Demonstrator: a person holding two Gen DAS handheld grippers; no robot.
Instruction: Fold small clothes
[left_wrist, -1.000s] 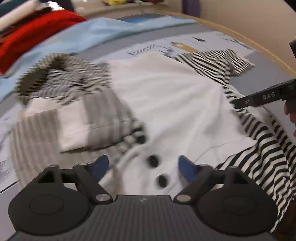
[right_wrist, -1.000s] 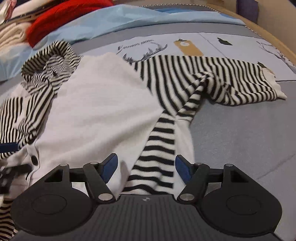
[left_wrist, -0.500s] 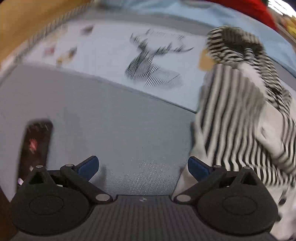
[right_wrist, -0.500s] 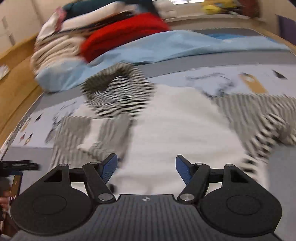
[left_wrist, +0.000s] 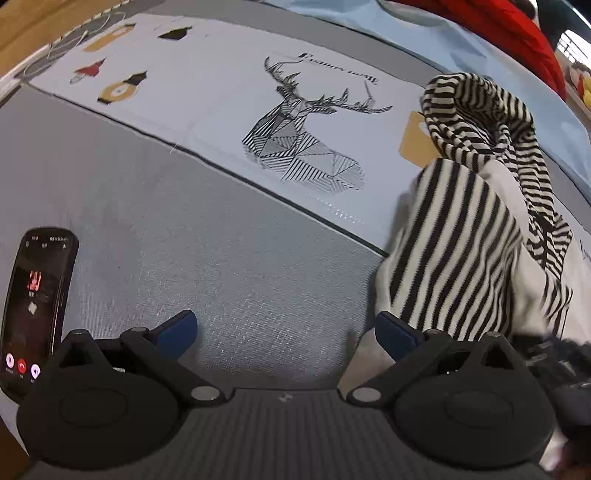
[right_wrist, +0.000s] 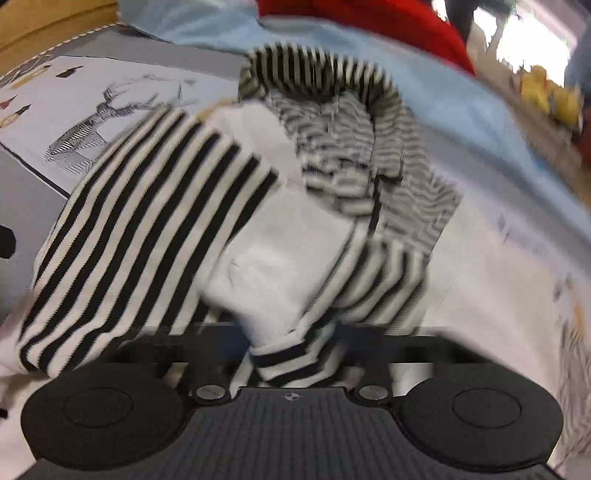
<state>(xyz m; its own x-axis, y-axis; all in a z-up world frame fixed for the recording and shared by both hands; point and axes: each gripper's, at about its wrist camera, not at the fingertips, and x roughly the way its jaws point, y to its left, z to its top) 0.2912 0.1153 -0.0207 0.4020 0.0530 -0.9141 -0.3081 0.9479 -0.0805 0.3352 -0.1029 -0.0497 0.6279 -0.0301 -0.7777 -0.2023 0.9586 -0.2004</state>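
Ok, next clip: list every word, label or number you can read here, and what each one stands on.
"FASHION HOME": small black capitals above the line-drawn deer head printed on the pale panel of the grey bed cover.
Black smartphone lying on the cover: red and white screen icons and small characters, too small to read.
Black-and-white striped hooded top: no lettering visible.
Right wrist view: too blurred to read anything.

Grey bed cover (left_wrist: 229, 258) with deer print, striped hooded garment (left_wrist: 461, 236), phone (left_wrist: 35, 295), blue sheet (right_wrist: 461, 122)
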